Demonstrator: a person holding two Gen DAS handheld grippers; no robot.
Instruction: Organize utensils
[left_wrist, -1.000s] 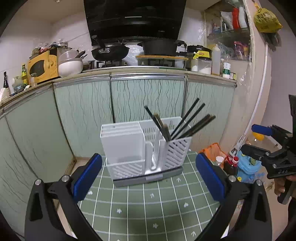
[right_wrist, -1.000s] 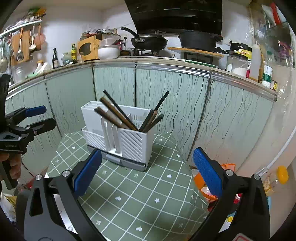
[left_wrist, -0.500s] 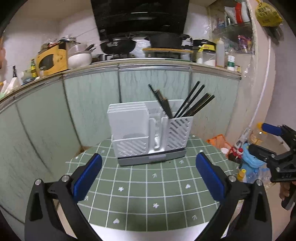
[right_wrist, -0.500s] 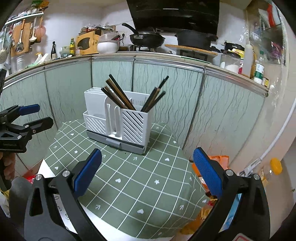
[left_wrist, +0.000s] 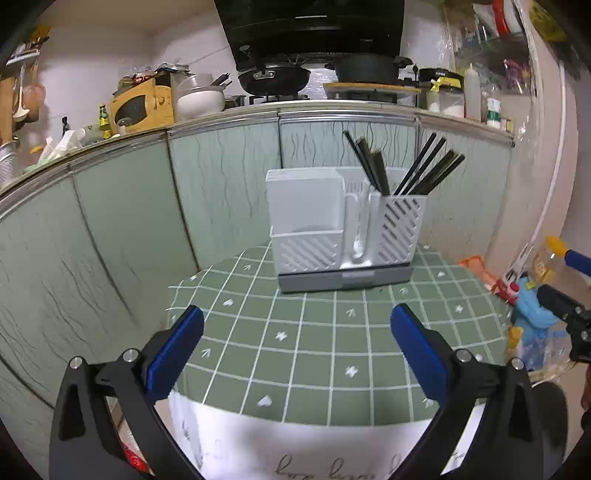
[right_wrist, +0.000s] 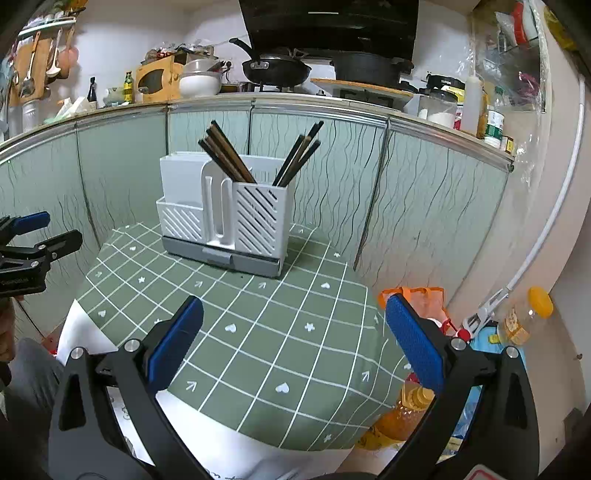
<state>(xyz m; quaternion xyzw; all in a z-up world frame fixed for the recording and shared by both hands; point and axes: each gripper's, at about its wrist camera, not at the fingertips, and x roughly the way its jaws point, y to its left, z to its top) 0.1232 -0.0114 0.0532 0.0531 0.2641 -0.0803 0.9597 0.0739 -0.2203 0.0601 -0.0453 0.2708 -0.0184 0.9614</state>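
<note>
Both grippers have drawn back from the white utensil holder (left_wrist: 343, 229), which now stands farther off on the green checked tablecloth (left_wrist: 332, 350). Left gripper (left_wrist: 295, 347) and right gripper (right_wrist: 293, 339) gape wide, holding nothing. Dark chopsticks (right_wrist: 229, 155) stand slanted in the holder's slotted compartment (dead ahead of both); neither gripper looks clearly nearer.

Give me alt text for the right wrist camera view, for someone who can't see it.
A white slatted utensil holder stands on a green grid-patterned tablecloth, with dark chopsticks leaning out of its right compartment. The open, empty right gripper frames the foreground, the left gripper shows at the left edge, and a cluttered kitchen counter runs behind.
</note>
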